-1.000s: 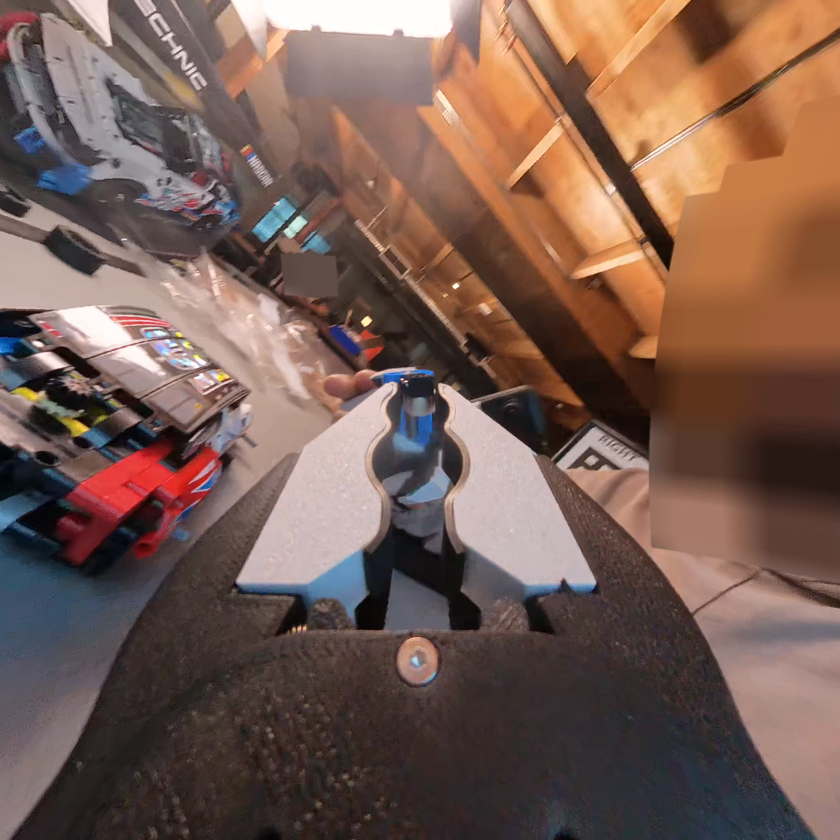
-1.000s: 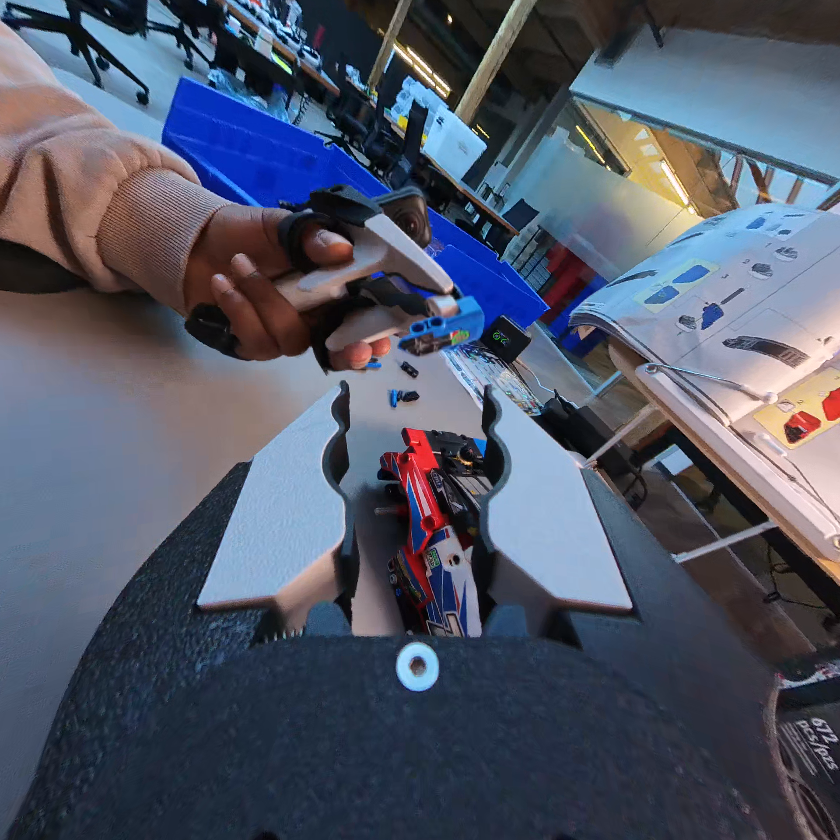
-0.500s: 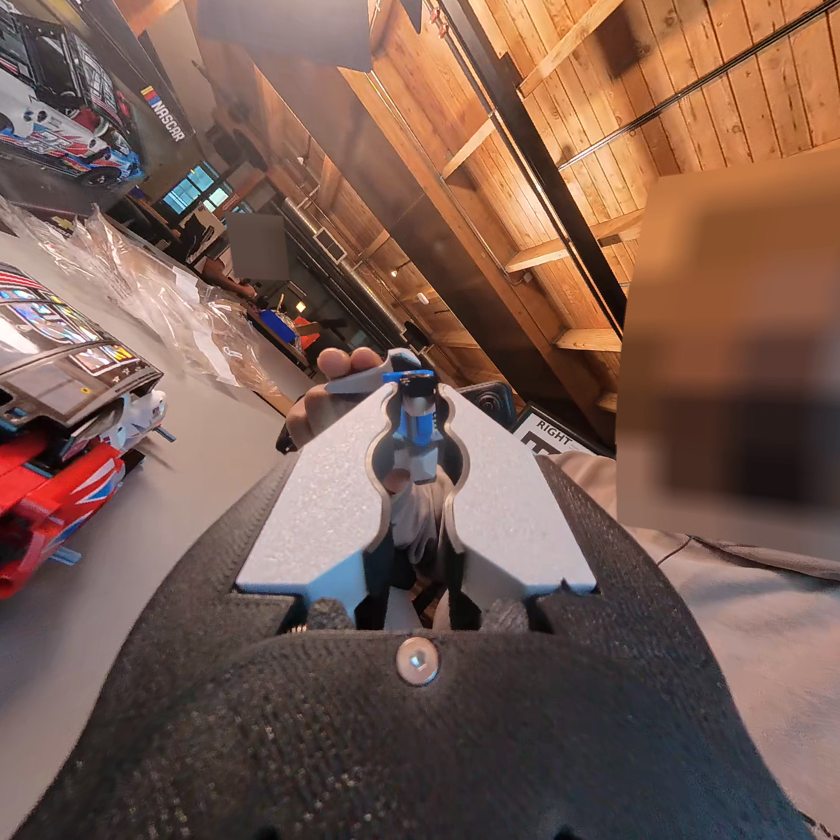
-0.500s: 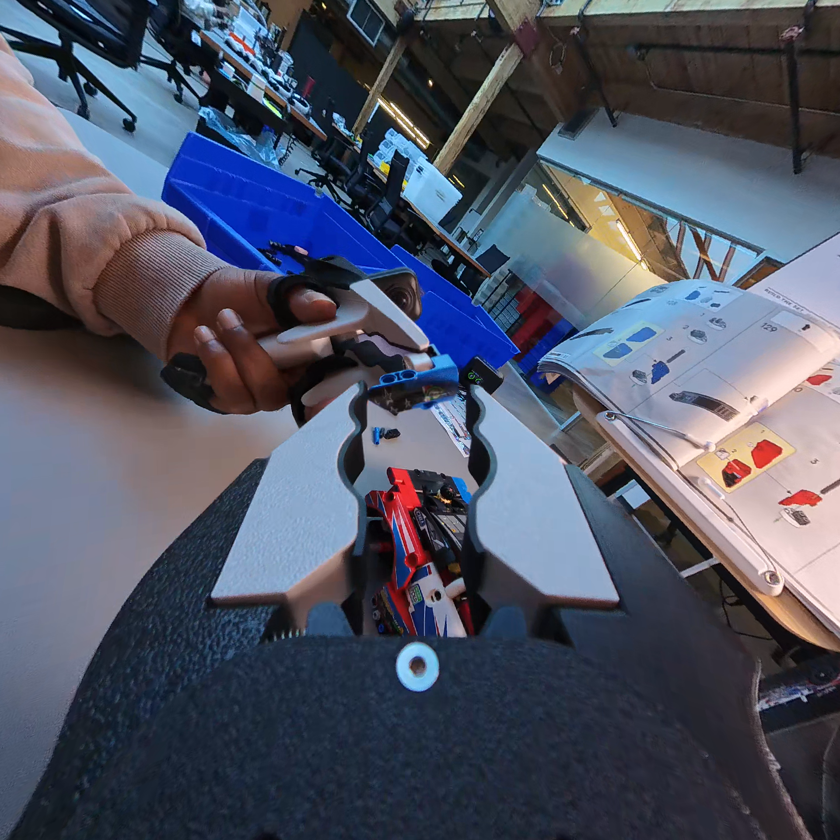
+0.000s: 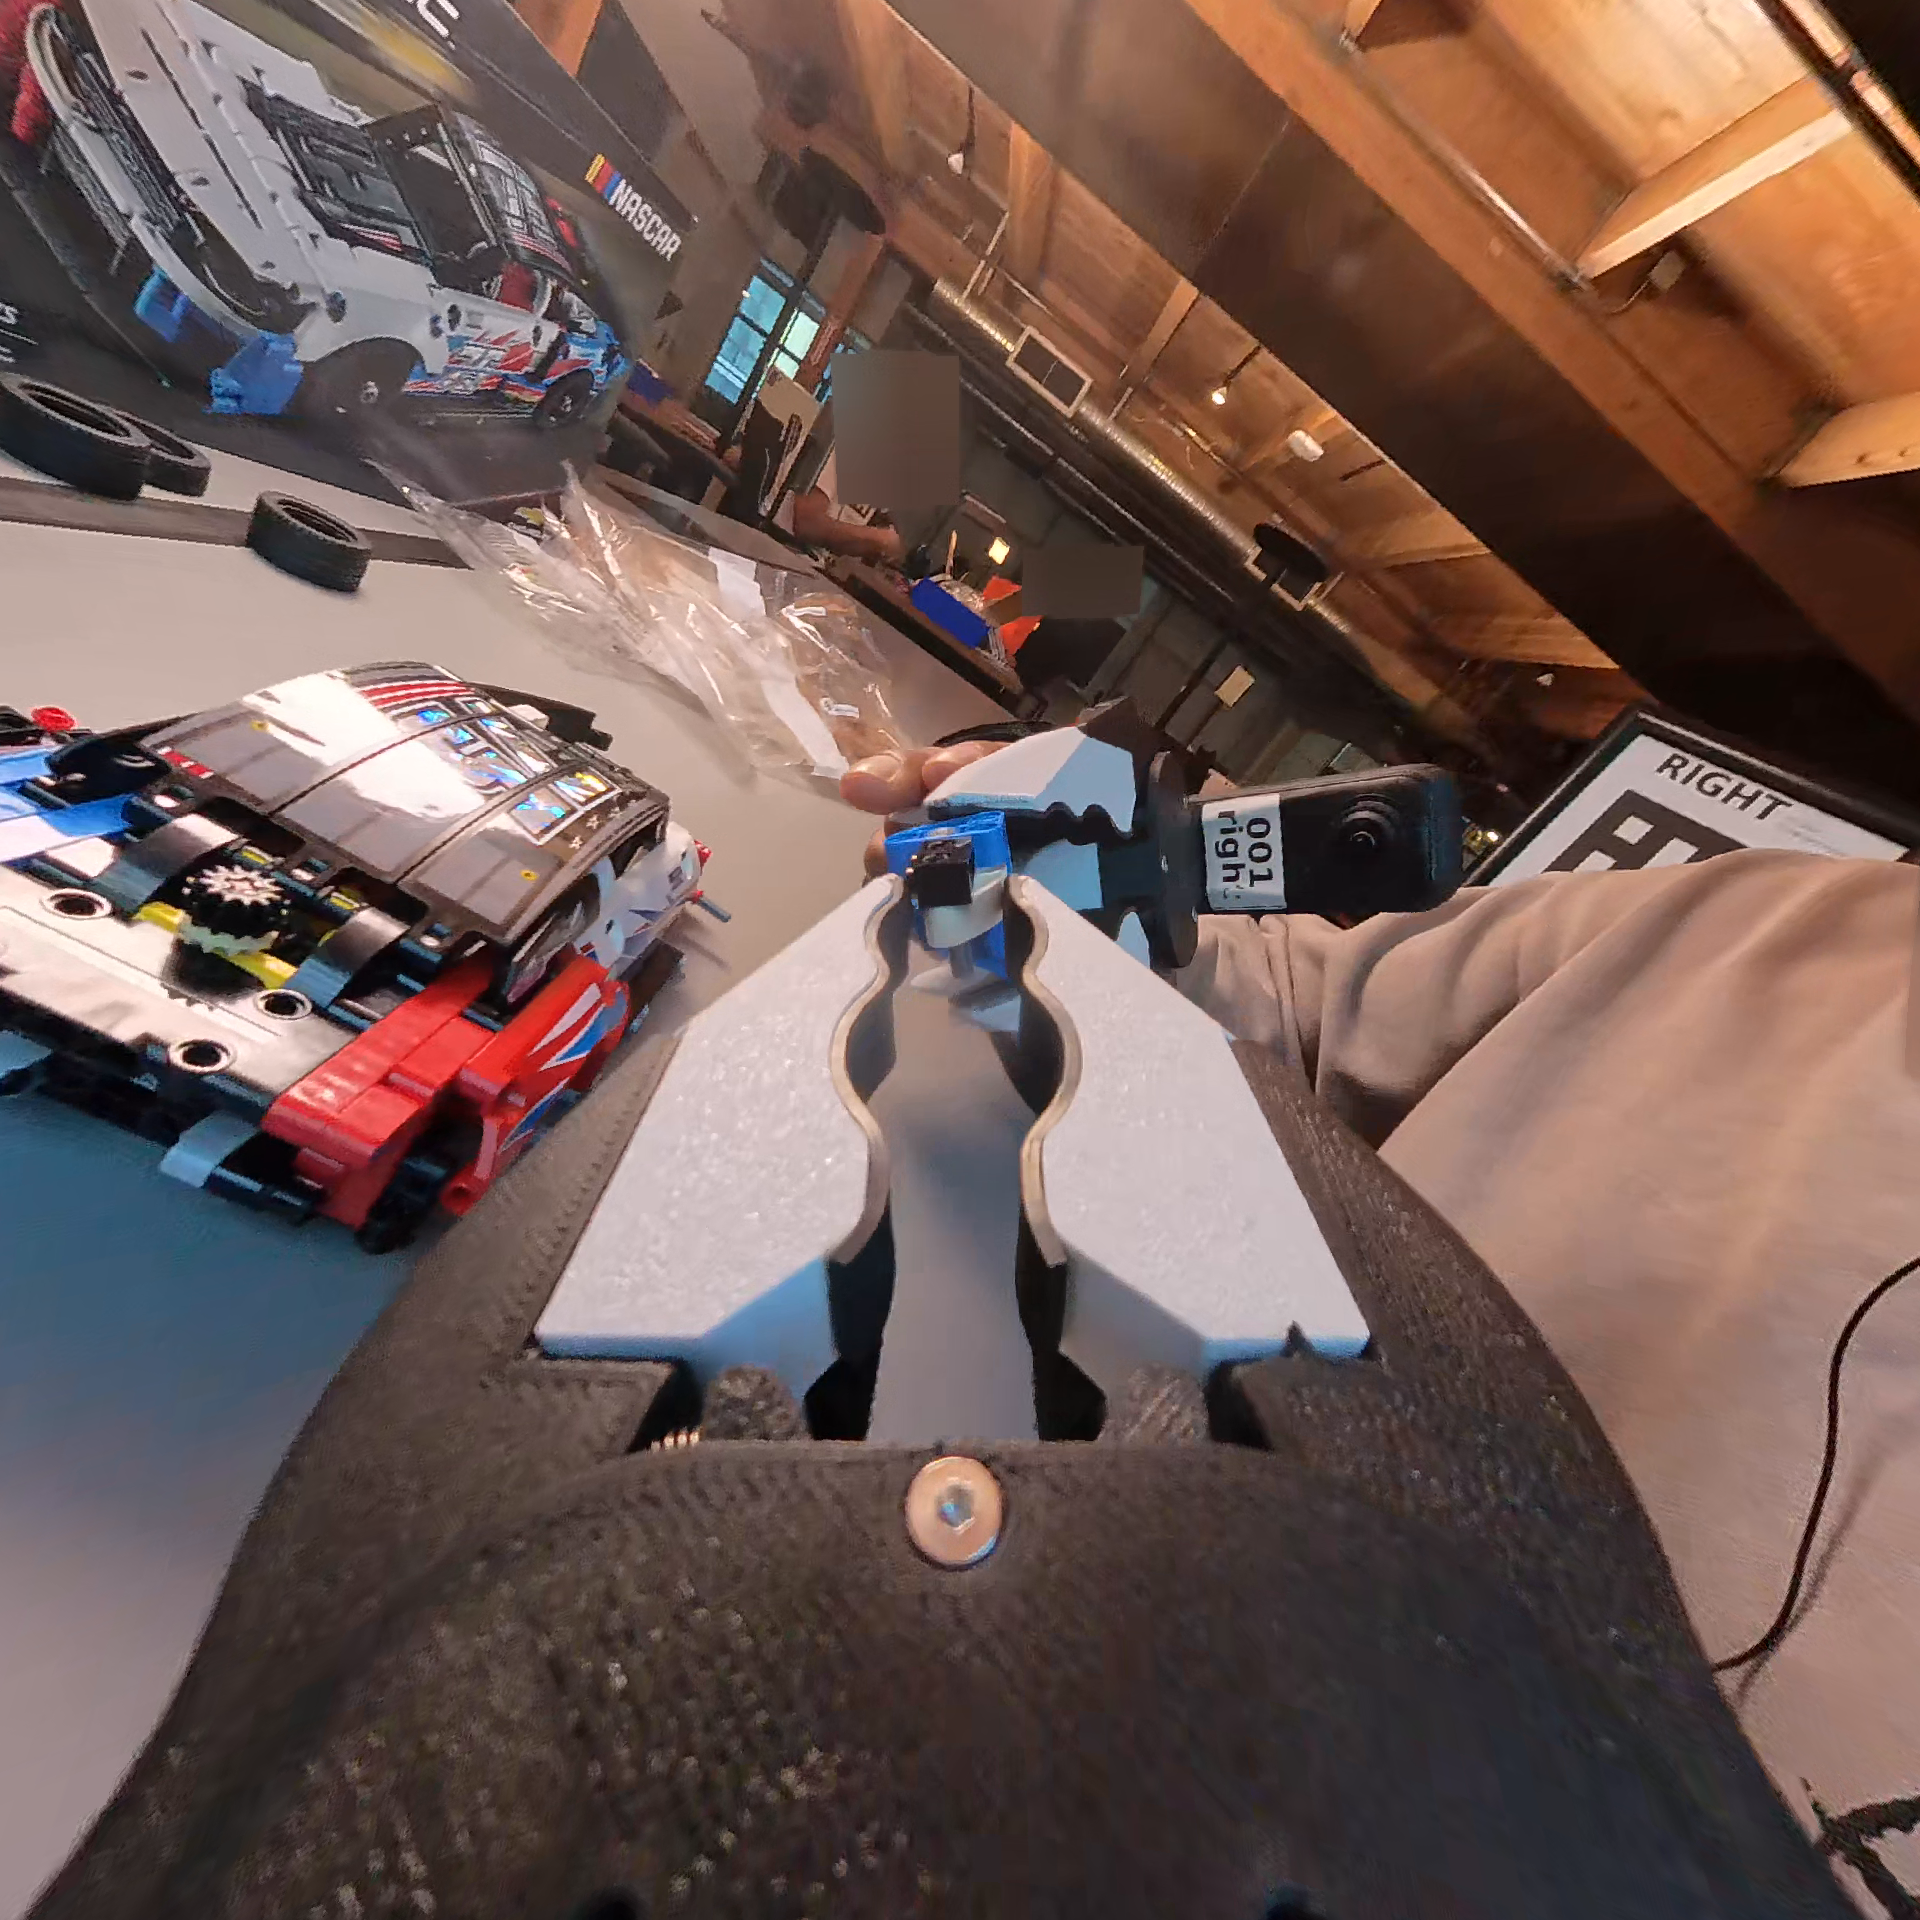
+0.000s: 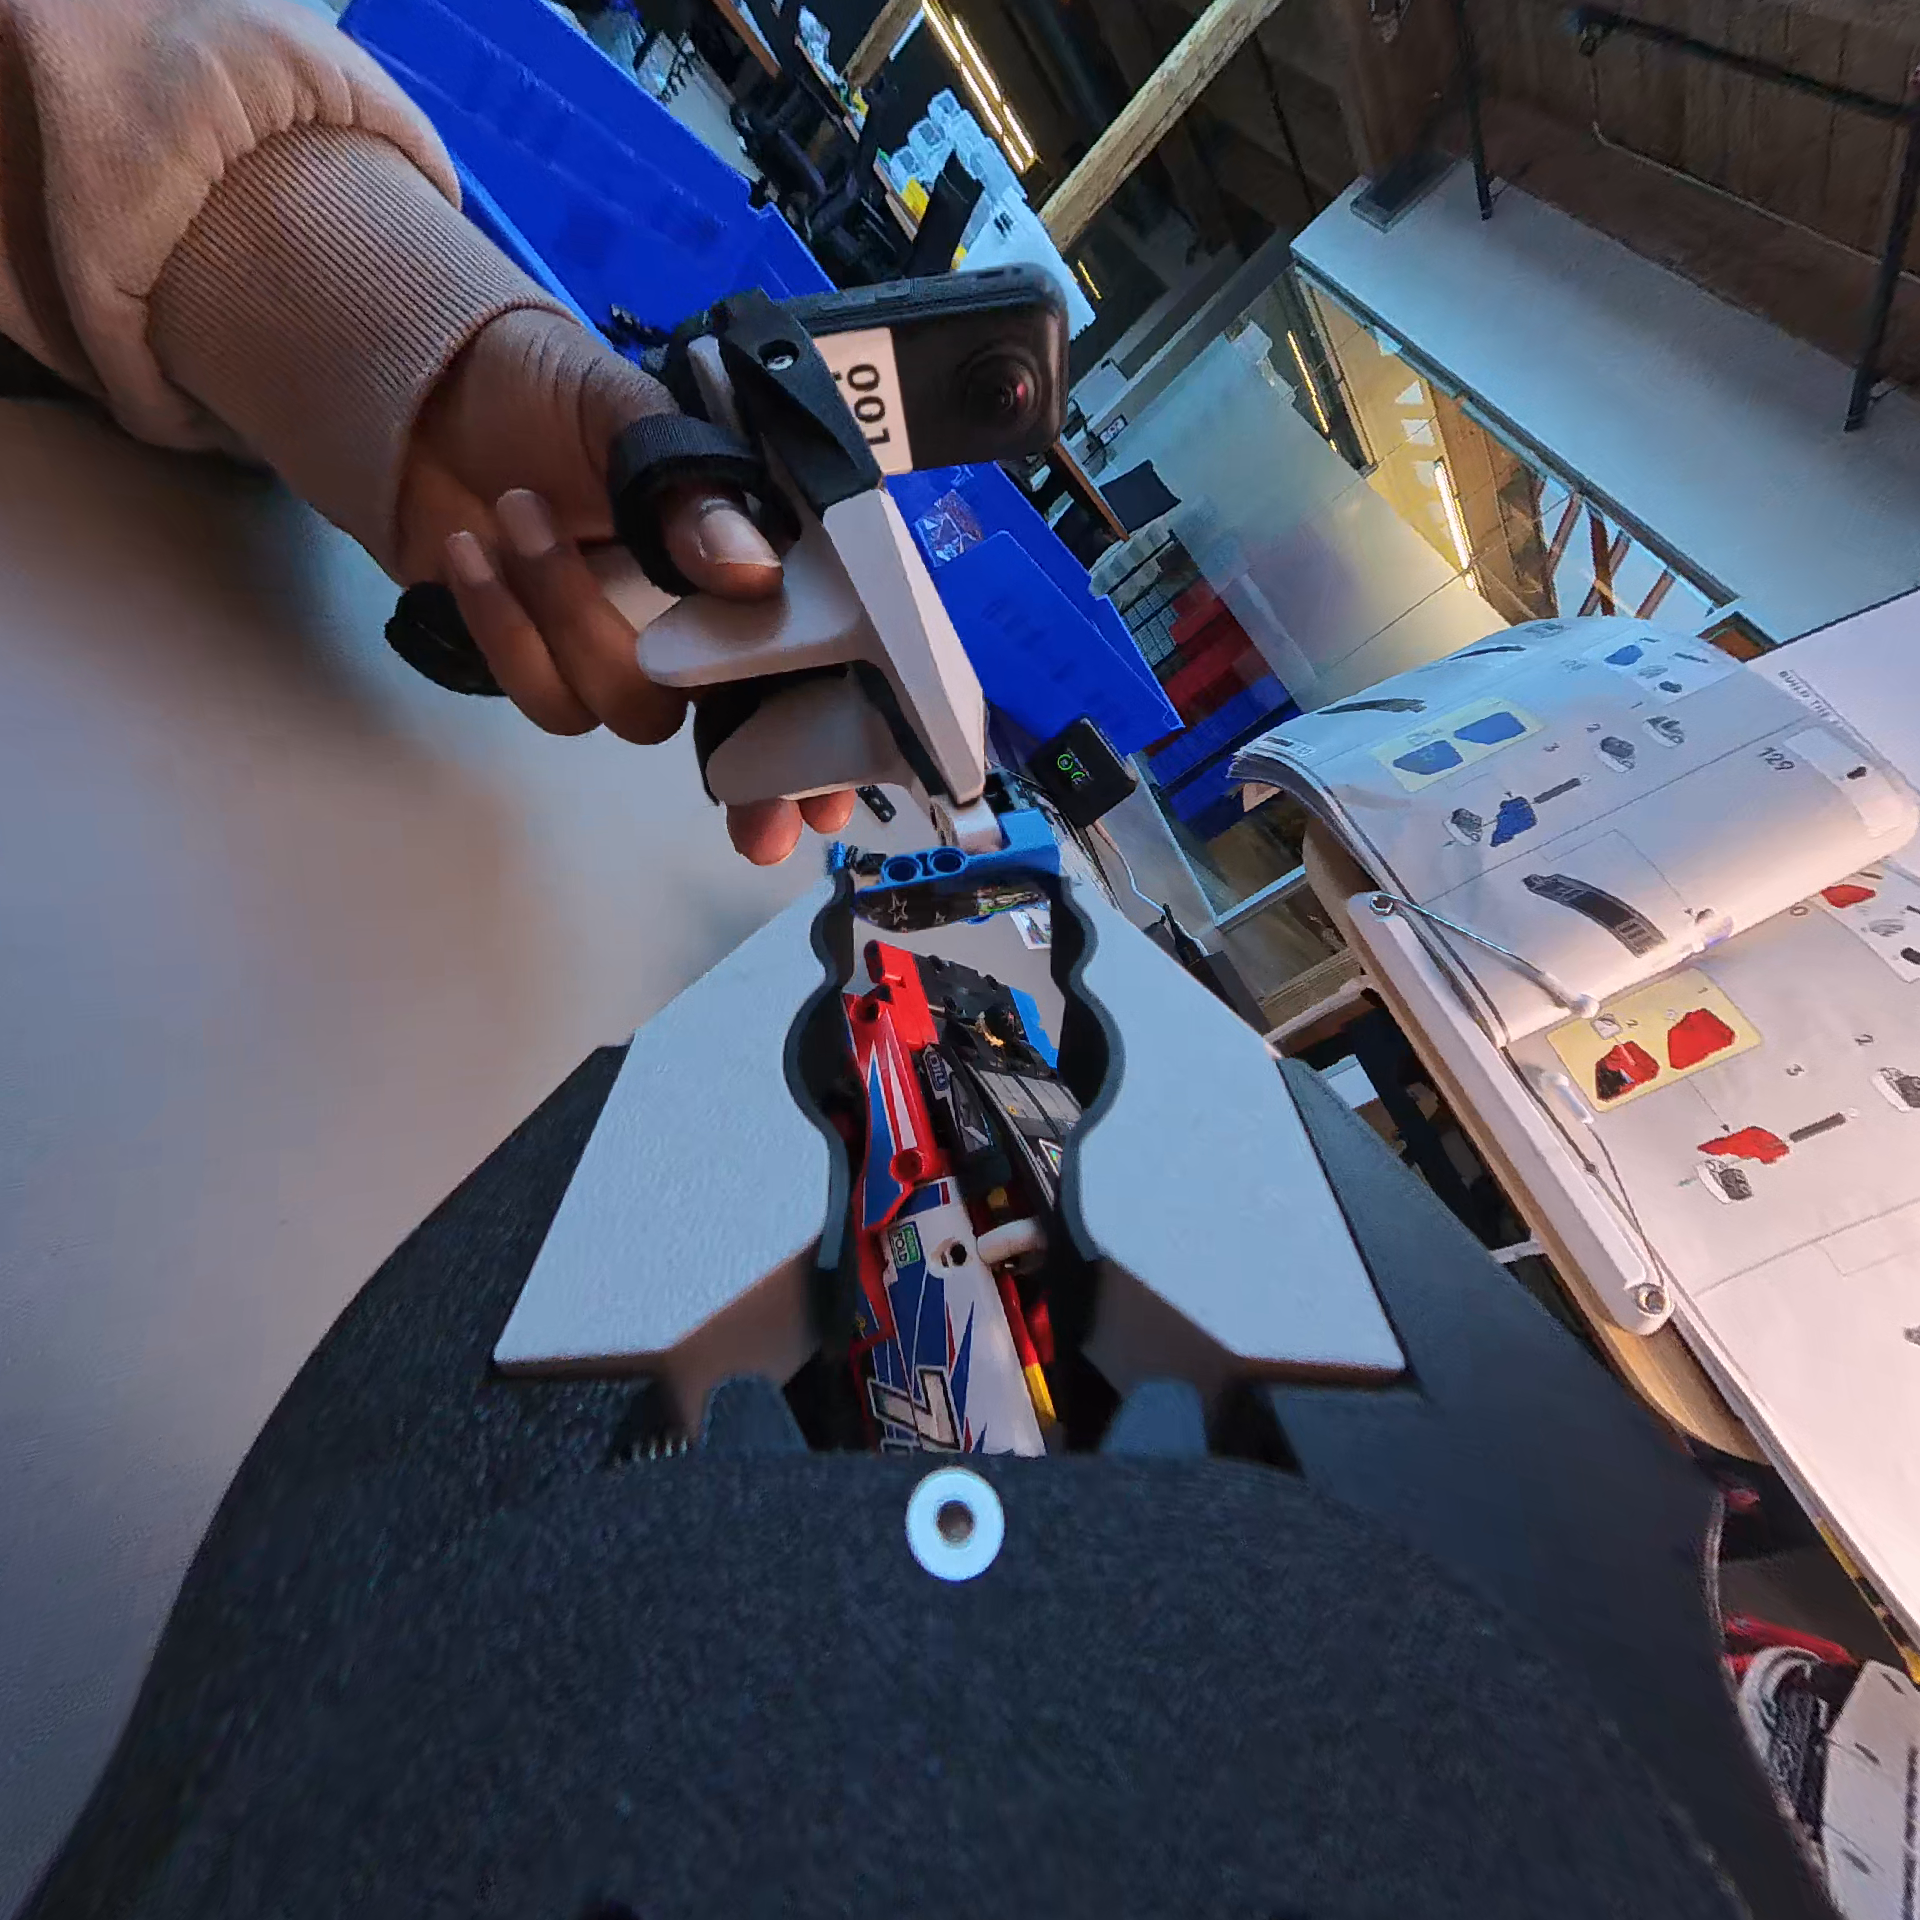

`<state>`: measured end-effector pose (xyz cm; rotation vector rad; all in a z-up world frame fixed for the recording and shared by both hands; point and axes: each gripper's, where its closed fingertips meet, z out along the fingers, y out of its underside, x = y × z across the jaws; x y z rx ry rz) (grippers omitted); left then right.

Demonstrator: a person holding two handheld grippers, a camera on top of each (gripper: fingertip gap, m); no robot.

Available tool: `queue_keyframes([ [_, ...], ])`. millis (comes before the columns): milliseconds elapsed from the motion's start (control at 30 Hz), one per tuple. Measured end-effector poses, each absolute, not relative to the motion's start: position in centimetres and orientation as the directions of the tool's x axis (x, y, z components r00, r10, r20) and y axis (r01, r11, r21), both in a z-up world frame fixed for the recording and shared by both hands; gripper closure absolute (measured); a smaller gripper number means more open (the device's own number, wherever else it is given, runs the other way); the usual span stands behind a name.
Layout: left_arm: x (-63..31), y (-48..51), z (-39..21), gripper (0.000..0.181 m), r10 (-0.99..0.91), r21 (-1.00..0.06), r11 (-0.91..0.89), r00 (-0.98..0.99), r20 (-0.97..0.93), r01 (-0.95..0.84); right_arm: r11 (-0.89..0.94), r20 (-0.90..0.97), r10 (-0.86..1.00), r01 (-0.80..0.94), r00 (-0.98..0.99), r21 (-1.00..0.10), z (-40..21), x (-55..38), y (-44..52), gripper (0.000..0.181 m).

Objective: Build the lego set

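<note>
Each gripper — left gripper, right gripper — has a black, rough-grained body with one silver screw at its centre and two pale grey fingers with wavy inner edges. A black camera with a white label rides on top. Black finger straps — beige ribbed-cuff sleeve.

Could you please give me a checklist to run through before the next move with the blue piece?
1. Left gripper shut on blue piece: ok.
2. Right gripper tips flank the piece: ok.
3. Right gripper's grip firm enough to take over: cannot tell.
4. Car resting on table, apart from both grippers: ok.
5. Manual open and in view: ok.
</note>
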<state>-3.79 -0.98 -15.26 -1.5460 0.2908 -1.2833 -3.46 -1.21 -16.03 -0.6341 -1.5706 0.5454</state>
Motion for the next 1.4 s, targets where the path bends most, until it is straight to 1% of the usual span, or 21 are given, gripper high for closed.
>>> queue_keyframes([
  [133, -3.8, -0.9, -15.7, 0.166, -0.720, -0.821, -0.420, 0.408, 0.561, 0.386, 0.738, 0.736, 0.675, 0.094, -0.062, -0.669, -16.4, -3.5, -1.1, 0.146],
  [267, -4.0, -0.8, -15.6, 0.168, -0.720, -0.835, -0.396, 0.436, 0.540, 0.382, 0.707, 0.706, 0.706, 0.114, -0.060, -0.698, -16.7, -3.6, -0.7, 0.145],
  [367, -4.6, -0.4, -15.6, 0.170, -0.708, -0.853, -0.353, 0.485, 0.513, 0.385, 0.626, 0.621, 0.779, 0.087, -0.079, -0.775, -16.3, -3.4, -0.7, 0.144],
  [433, -5.4, -0.1, -15.3, 0.170, -0.694, -0.862, -0.317, 0.524, 0.495, 0.394, 0.497, 0.494, 0.866, 0.046, -0.074, -0.866, -15.1, -3.1, -0.2, 0.143],
  [500, -6.2, 0.3, -15.1, 0.171, -0.671, -0.873, -0.282, 0.568, 0.476, 0.398, 0.346, 0.346, 0.938, 0.011, -0.018, -0.938, -12.9, -2.7, 2.4, 0.145],
  [533, -6.4, 0.4, -15.1, 0.171, -0.661, -0.879, -0.267, 0.589, 0.465, 0.395, 0.284, 0.284, 0.958, 0.005, 0.042, -0.959, -11.7, -2.7, 4.8, 0.149],
  [567, -6.5, 0.5, -15.0, 0.171, -0.655, -0.885, -0.254, 0.604, 0.454, 0.390, 0.220, 0.220, 0.970, 0.016, 0.098, -0.975, -10.7, -2.8, 7.6, 0.149],
  [633, -6.7, 0.6, -15.0, 0.171, -0.649, -0.894, -0.231, 0.624, 0.435, 0.383, 0.025, 0.028, 0.984, 0.022, 0.174, -0.999, -9.2, -3.4, 13.7, 0.145],
  [700, -6.9, 0.7, -14.6, 0.172, -0.646, -0.898, -0.206, 0.635, 0.424, 0.389, -0.154, -0.148, 0.963, 0.010, 0.223, -0.988, -8.7, -4.6, 19.9, 0.133],
  [733, -7.1, 0.7, -14.4, 0.172, -0.644, -0.901, -0.187, 0.644, 0.413, 0.391, -0.227, -0.220, 0.938, -0.005, 0.267, -0.974, -9.0, -5.1, 23.2, 0.130],
  [833, -7.6, 0.4, -13.8, 0.172, -0.632, -0.914, -0.125, 0.678, 0.374, 0.387, -0.383, -0.399, 0.838, -0.119, 0.373, -0.916, -10.1, -6.0, 31.5, 0.121],
  [933, -7.7, 0.1, -13.6, 0.172, -0.628, -0.927, -0.096, 0.700, 0.339, 0.363, -0.475, -0.544, 0.778, -0.273, 0.313, -0.836, -9.7, -7.1, 35.3, 0.112],
  [967, -7.8, 0.1, -13.7, 0.172, -0.626, -0.930, -0.090, 0.707, 0.330, 0.355, -0.494, -0.575, 0.767, -0.309, 0.287, -0.813, -9.3, -7.5, 36.1, 0.115],
  [1000, -7.8, 0.2, -13.7, 0.172, -0.624, -0.933, -0.086, 0.711, 0.324, 0.350, -0.506, -0.597, 0.750, -0.333, 0.284, -0.795, -9.2, -7.6, 36.8, 0.126],
  [1100, -7.7, 0.3, -14.2, 0.172, -0.626, -0.933, -0.099, 0.708, 0.328, 0.345, -0.505, -0.598, 0.748, -0.339, 0.288, -0.794, -9.1, -8.0, 37.8, 0.125],
  [1233, -7.4, 0.2, -14.0, 0.172, -0.634, -0.935, -0.099, 0.703, 0.322, 0.340, -0.434, -0.557, 0.731, -0.362, 0.394, -0.825, -9.3, -6.4, 38.3, 0.123],
  [1300, -7.3, 0.1, -14.0, 0.172, -0.639, -0.936, -0.099, 0.700, 0.320, 0.337, -0.431, -0.558, 0.713, -0.361, 0.425, -0.827, -9.9, -6.3, 38.8, 0.113],
  [1367, -7.0, 0.2, -14.1, 0.172, -0.641, -0.935, -0.106, 0.696, 0.324, 0.338, -0.476, -0.588, 0.713, -0.353, 0.382, -0.806, -10.1, -7.4, 39.3, 0.104],
  [1400, -6.8, 0.2, -14.2, 0.172, -0.642, -0.935, -0.110, 0.694, 0.326, 0.337, -0.495, -0.598, 0.719, -0.343, 0.354, -0.798, -10.1, -8.2, 39.4, 0.103],
])
